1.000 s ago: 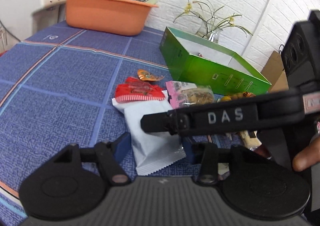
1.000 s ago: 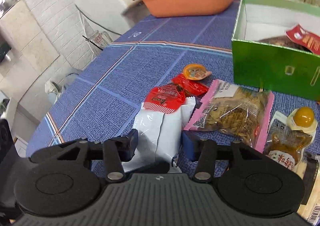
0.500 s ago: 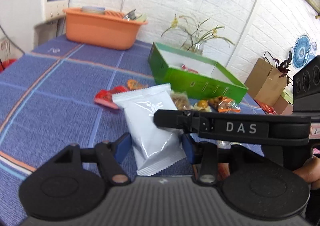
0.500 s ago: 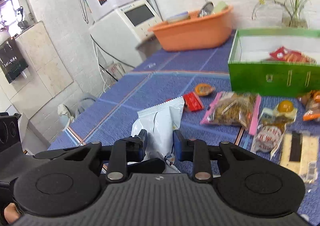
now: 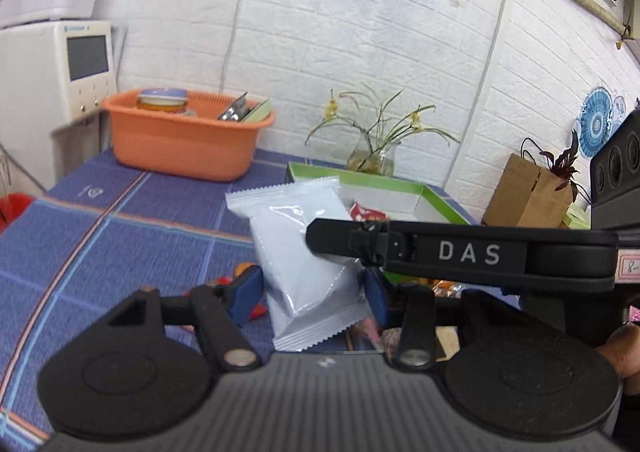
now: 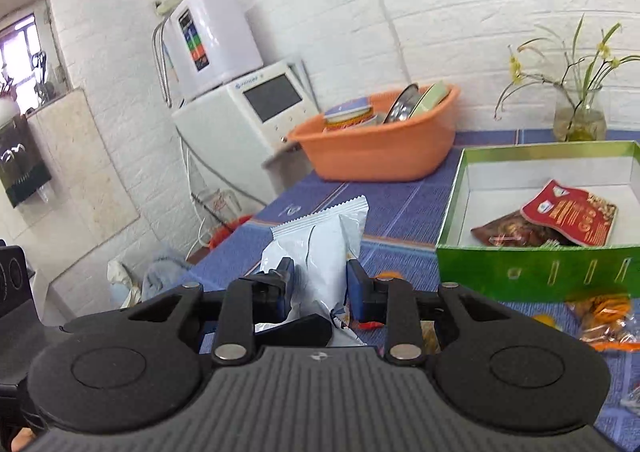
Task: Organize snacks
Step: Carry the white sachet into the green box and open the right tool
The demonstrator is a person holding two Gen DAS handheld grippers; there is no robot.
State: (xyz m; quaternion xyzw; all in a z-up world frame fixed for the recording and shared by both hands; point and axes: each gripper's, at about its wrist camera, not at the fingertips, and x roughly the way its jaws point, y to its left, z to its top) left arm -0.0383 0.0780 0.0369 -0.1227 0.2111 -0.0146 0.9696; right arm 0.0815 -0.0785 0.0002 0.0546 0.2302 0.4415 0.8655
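Note:
My right gripper (image 6: pixel 318 282) is shut on a white snack packet (image 6: pixel 320 248) and holds it upright above the blue tablecloth. The packet also shows in the left wrist view (image 5: pixel 296 240), between the blue pads of my left gripper (image 5: pixel 314 294), whose jaws stand wide and do not visibly press it. The right gripper's black finger marked DAS (image 5: pixel 460 254) crosses in front. The green box (image 6: pixel 532 268) stands to the right and holds a red snack bag (image 6: pixel 568 214) and a dark one. Loose snacks (image 6: pixel 600 316) lie on the table before the box.
An orange basin (image 6: pixel 376 150) with dishes stands at the back of the table, next to a white appliance (image 6: pixel 256 112). A glass vase with a plant (image 6: pixel 580 118) stands behind the box. A brown paper bag (image 5: pixel 528 192) stands off the table at right.
The white packet has been lifted off the table and now stands higher and upright. Both wrist views have risen and tilted up toward the wall.

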